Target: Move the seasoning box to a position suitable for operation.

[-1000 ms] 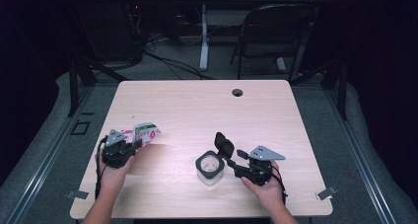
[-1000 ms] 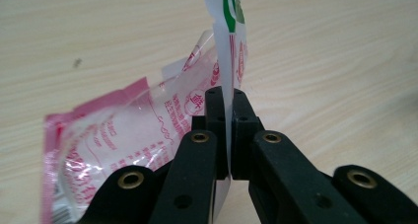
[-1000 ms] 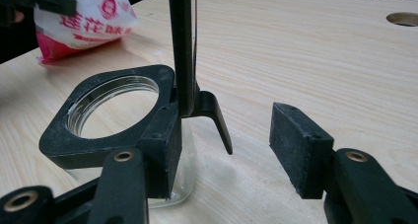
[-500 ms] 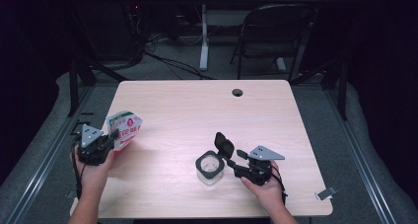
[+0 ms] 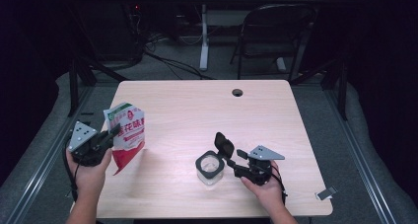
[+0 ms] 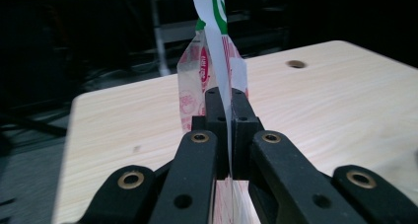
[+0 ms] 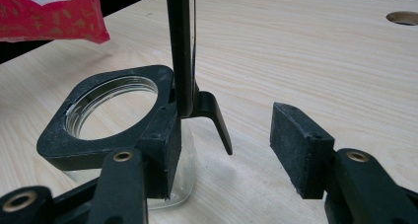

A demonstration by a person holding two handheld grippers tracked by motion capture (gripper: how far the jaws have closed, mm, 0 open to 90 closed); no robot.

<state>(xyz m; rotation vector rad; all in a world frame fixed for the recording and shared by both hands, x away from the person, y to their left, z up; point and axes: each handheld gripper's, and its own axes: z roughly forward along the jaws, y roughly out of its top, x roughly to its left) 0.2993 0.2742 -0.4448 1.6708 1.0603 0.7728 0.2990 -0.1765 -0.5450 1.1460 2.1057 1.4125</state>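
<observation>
With the pouch pinched shut in the left claw and lifted off the bench, well left of the open-lidded jar, the right claw gapes wide beside the jar, so pouring seemingly remains.

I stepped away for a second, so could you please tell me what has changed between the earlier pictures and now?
The left gripper, shut on the red and white pouch, has lifted it off the table and swung it toward the left edge, turning it upright. The right gripper and the open-lidded jar stayed put, jaws open beside the jar.
</observation>
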